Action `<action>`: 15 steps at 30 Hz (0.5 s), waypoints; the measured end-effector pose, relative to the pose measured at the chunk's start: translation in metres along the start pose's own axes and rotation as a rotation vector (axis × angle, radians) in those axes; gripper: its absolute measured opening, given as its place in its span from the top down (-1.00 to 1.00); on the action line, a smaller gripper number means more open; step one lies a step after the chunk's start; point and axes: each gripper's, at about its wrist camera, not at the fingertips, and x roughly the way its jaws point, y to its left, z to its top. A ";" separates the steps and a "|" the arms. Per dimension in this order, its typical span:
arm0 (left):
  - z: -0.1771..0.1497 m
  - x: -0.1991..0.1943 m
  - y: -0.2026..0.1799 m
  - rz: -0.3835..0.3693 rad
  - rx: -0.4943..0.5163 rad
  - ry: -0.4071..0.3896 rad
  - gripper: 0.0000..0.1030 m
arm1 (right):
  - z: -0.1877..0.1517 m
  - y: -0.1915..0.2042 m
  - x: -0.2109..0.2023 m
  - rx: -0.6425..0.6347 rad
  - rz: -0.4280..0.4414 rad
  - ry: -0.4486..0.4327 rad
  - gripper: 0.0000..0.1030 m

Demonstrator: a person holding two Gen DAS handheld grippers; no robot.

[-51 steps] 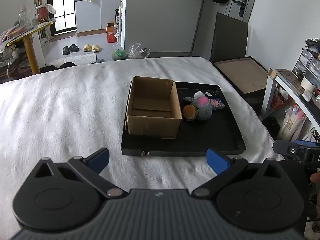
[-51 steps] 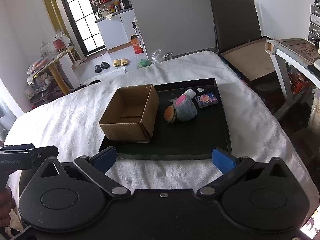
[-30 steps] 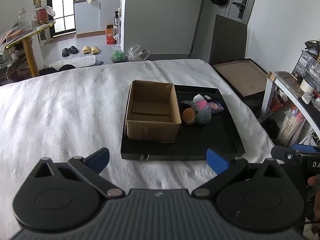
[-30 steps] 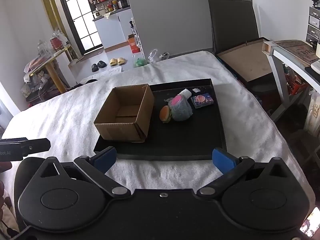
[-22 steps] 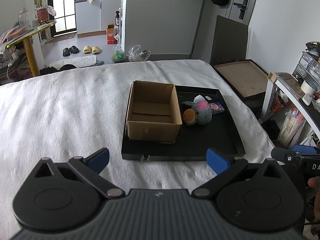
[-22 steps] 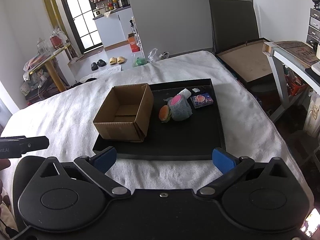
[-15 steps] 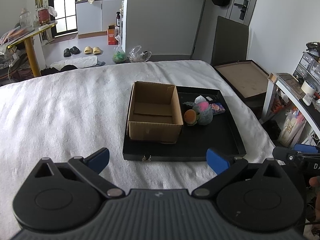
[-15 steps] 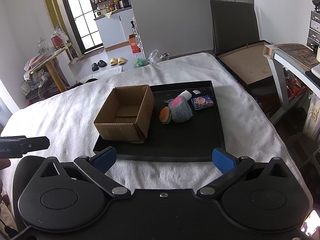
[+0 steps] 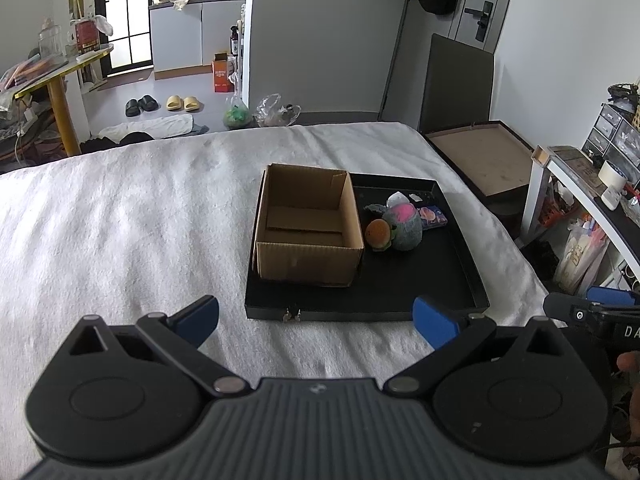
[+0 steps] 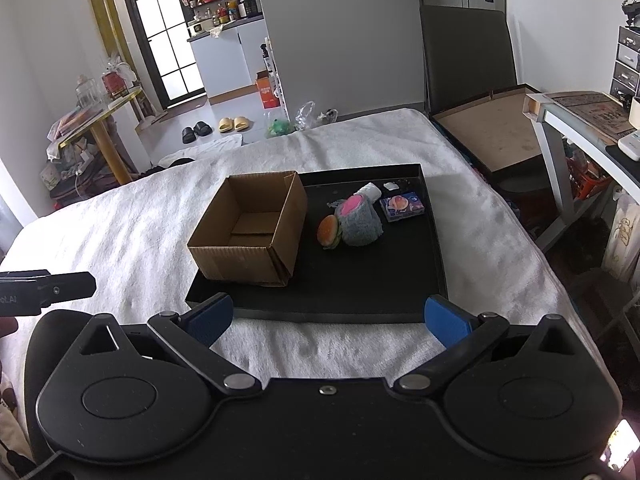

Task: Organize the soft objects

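Observation:
An open, empty cardboard box [image 9: 308,228] [image 10: 250,228] stands in the left part of a black tray [image 9: 420,284] [image 10: 360,284] on a white-covered bed. To its right lie a small burger plush [image 9: 379,233] [image 10: 329,230], a grey plush with a pink patch [image 9: 406,226] [image 10: 360,222], a white soft item [image 10: 370,192] and a small blue packet [image 9: 432,216] [image 10: 402,208]. My left gripper [image 9: 316,320] is open and empty, short of the tray's near edge. My right gripper [image 10: 328,320] is open and empty, also near the tray's front edge.
The white blanket [image 9: 120,232] covers the bed around the tray. A brown-bottomed black tray [image 9: 484,156] and a white desk [image 10: 580,128] stand at the right. A yellow table [image 9: 52,80], slippers and bags are on the floor beyond the bed.
Both grippers have drifted slightly; the tray and box sit a little differently in view. Both stay open and empty. The objects have not moved.

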 end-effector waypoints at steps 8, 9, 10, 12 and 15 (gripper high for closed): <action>-0.001 -0.001 -0.001 -0.001 0.000 0.003 -0.99 | -0.001 -0.003 -0.002 -0.005 -0.010 0.005 -1.00; -0.001 -0.001 -0.001 -0.001 0.001 0.001 -0.99 | 0.000 -0.004 -0.003 -0.004 -0.011 0.006 -1.00; -0.002 -0.001 -0.001 0.000 0.002 0.001 -0.99 | -0.002 -0.003 -0.002 -0.004 -0.014 0.004 -1.00; -0.002 -0.001 -0.001 0.001 0.003 0.003 -0.99 | -0.005 -0.002 -0.002 -0.008 -0.021 0.003 -1.00; -0.002 -0.001 0.000 0.001 -0.006 0.003 -0.99 | -0.006 -0.002 -0.002 -0.008 -0.022 0.004 -1.00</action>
